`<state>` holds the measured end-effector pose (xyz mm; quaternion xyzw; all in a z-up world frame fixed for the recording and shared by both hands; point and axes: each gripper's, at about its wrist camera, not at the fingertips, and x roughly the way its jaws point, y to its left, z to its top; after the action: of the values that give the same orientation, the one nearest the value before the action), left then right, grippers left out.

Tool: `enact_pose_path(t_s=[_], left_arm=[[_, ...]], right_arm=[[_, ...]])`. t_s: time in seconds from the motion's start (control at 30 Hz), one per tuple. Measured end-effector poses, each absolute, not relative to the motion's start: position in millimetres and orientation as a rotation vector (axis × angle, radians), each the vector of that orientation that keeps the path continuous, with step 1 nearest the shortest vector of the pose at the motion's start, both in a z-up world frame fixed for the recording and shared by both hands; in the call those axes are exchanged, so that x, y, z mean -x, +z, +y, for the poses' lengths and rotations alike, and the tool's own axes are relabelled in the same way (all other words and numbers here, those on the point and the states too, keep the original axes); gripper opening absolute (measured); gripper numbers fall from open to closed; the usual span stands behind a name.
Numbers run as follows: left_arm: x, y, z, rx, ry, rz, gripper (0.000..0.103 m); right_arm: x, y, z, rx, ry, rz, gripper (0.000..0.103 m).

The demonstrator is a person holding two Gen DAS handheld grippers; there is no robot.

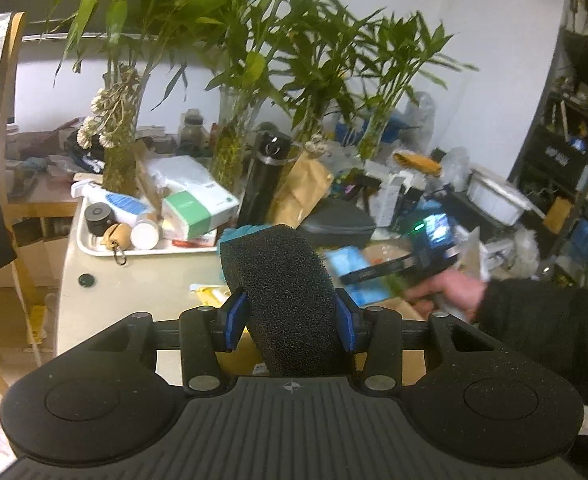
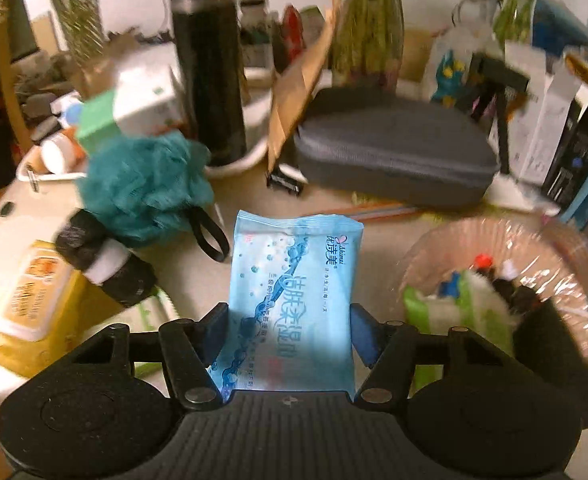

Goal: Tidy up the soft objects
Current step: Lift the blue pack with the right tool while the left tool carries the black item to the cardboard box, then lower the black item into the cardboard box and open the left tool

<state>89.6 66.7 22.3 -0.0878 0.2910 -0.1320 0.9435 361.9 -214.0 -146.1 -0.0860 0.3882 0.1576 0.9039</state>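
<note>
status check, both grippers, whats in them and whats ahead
Left gripper shut on black sponge. Right gripper shut on blue wet-wipes pack. Teal bath pouf ahead left, clear bowl right.

blk flask point(image 2: 209, 76), grey case point(image 2: 394, 148), plants point(image 1: 253, 60)

- a plain white wall point(image 1: 474, 60) runs behind everything, lit unevenly, with leaf shadows falling on it.
- a pale cream table point(image 1: 133, 292) stands in the middle, its top crowded.
- tall green bamboo plants point(image 1: 253, 60) stand in glass vases point(image 1: 225, 148) along the table's far edge.
- a dark metal shelving unit point(image 1: 566, 152) fills the right side, packed with clutter.
- a curved wooden chair back point(image 1: 7, 120) rises at the left.
- the light is dim and warm.
</note>
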Motion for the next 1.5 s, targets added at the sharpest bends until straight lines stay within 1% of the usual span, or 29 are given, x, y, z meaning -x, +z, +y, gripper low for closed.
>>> enact_pose_path(t_s=[0.23, 0.67, 0.93, 1.2, 1.3, 1.37, 1.43, 1.5], left_arm=[[-93.2, 22.5, 56.5, 0.135, -0.211, 0.643, 0.044], [-81.3, 30.2, 34.9, 0.081, -0.204, 0.679, 0.044], [-77.7, 17.1, 22.2, 0.066, -0.225, 0.706, 0.044], [-83.6, -1.3, 13.1, 0.062, -0.221, 0.772, 0.045], [-84.2, -8.6, 10.9, 0.064, -0.233, 0.781, 0.049], [-83.7, -12.7, 10.4, 0.065, -0.243, 0.781, 0.053], [-83.1, -16.0, 9.9, 0.068, -0.247, 0.786, 0.072], [-80.4, -16.8, 10.5, 0.073, -0.232, 0.773, 0.077]], right_arm=[[-327.3, -105.5, -225.2, 0.219, 0.34, 0.733, 0.066], [-238.9, -35.2, -240.4, 0.14, 0.458, 0.637, 0.066], [-189.0, -20.5, -231.3, 0.122, 0.575, 0.61, 0.066], [-154.8, -25.2, -215.8, 0.106, 0.674, 0.598, 0.066], [-147.8, -28.4, -211.8, 0.103, 0.7, 0.599, 0.066], [-143.8, -30.3, -210.6, 0.1, 0.712, 0.601, 0.066], [-140.8, -32.2, -210.4, 0.092, 0.724, 0.606, 0.066], [-138.4, -33.7, -208.8, 0.095, 0.732, 0.61, 0.066]])
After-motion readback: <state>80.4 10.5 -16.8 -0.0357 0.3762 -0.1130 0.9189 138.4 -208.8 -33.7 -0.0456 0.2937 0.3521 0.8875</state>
